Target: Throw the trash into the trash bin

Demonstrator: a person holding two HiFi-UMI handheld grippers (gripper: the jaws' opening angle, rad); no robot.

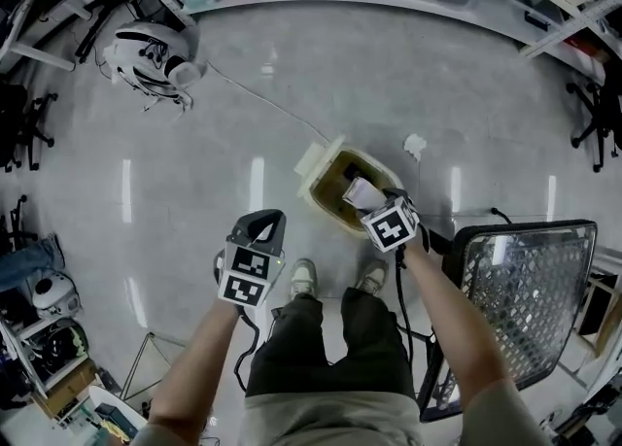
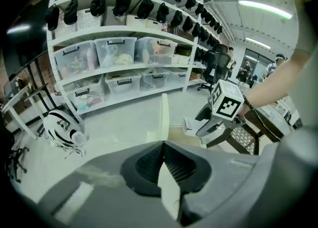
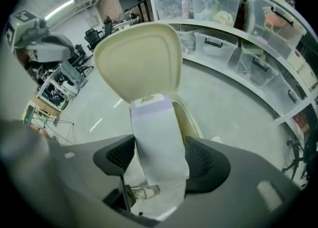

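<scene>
Right gripper view, at the bin: the right gripper (image 3: 159, 147) grasps a white carton (image 3: 158, 137) across its width. Its black pads (image 3: 117, 156) are spread wide and press on the two long edges, with the lilac-banded end pointing ahead. By its look the carton is empty cardboard: light, thin-walled, smooth-faced and easy to crush. A modest squeeze on the stiffer edges should suit it better than pressure on the flat faces, and it should drop freely once let go. Just beyond its tip stands the cream trash bin (image 3: 192, 118), its lid (image 3: 139, 58) upright. The head view puts the carton over the bin's open mouth, not yet inside. Left gripper view: the left gripper (image 2: 163, 148) has its jaws together near the bin. A pale sliver shows at the seam, too little to name, and nothing else is held. Farther out on the grey floor, past the bin, lies a crumpled white scrap (image 1: 415, 146), well apart from both grippers and likely more trash to collect.
</scene>
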